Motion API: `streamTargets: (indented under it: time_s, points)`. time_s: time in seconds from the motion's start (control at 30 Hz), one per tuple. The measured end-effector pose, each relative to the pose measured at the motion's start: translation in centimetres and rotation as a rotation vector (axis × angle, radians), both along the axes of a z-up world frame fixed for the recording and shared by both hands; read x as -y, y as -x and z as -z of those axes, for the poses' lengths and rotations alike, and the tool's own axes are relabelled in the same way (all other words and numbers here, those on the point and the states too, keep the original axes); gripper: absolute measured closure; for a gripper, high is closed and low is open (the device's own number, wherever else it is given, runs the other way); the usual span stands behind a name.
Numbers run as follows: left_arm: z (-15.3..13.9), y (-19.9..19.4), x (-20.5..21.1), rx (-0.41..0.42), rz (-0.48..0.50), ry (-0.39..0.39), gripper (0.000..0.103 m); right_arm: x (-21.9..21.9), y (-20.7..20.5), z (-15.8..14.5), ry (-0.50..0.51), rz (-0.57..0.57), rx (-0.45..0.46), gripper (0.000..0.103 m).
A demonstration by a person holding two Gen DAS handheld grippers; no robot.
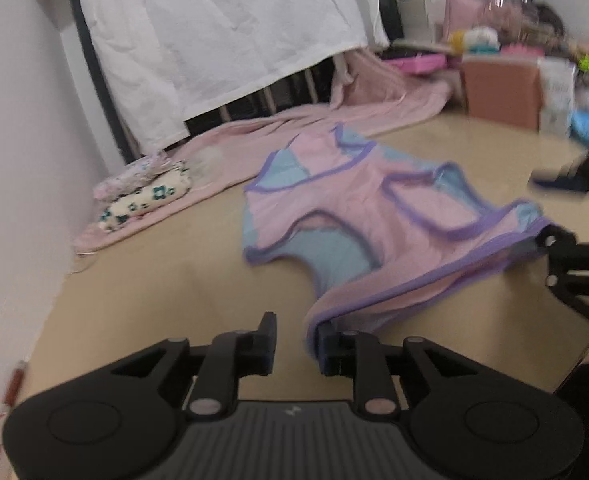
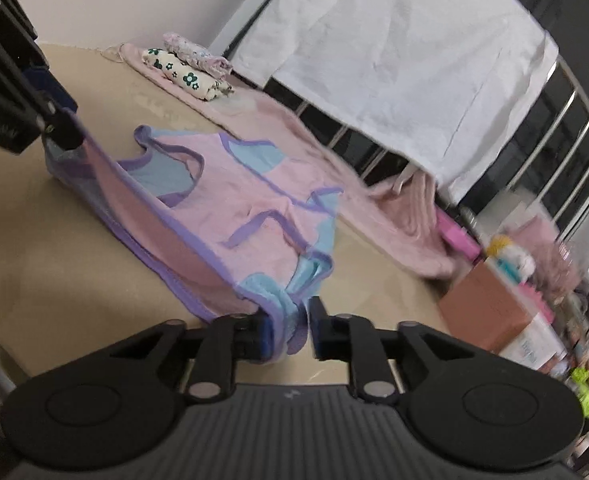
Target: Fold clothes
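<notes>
Between the left gripper's (image 1: pixel 294 344) parted jaws nothing is pinched — the top's (image 1: pixel 358 216) purple hem only drapes against one finger. The right gripper (image 2: pixel 288 330) is likewise part open, a hem corner hanging loose between its fingers. The pink-and-blue top lies spread mid-table (image 1: pixel 154 280), its near edge slightly raised. This looks like a release after laying it out. Next — a fresh pinch on one side to fold it across.

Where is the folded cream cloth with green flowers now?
The folded cream flowered cloth lies far left on a pink blanket, near the white wall.
</notes>
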State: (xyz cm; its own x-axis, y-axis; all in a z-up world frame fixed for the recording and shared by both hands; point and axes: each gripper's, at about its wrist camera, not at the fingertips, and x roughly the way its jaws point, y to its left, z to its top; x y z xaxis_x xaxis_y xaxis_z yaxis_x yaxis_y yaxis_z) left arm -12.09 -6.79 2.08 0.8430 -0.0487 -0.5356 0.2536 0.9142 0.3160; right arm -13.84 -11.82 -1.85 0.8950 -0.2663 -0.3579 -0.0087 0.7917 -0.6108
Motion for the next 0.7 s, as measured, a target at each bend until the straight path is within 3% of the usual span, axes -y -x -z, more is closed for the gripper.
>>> streamTargets:
  time_s: [0.03,0.13,0.4,0.53,0.7]
  points:
    - [0.2,0.1,0.1,0.009,-0.019,-0.017,0.083,-0.2,0.3,0.1,0.010,-0.010,0.008,0.069]
    - [-0.2,1.0,0.3,0.069,-0.062,-0.041,0.083,-0.1,0.9,-0.2,-0.036,-0.012,0.014,0.081]
    - [-4.0,3.7,1.1,0.242,-0.049,-0.032,0.083,0.0,4.3,-3.3,-0.082,-0.013,0.123,0.081]
    - [-3.5,3.9,1.7,0.215,-0.005,-0.021,0.092,-0.9,4.2,-2.2,-0.012,-0.053,0.073,0.079]
    - [-2.4,3.9,1.7,0.184,-0.007,-0.026,0.093,-2.0,3.6,0.0,0.042,-0.119,-0.018,0.081]
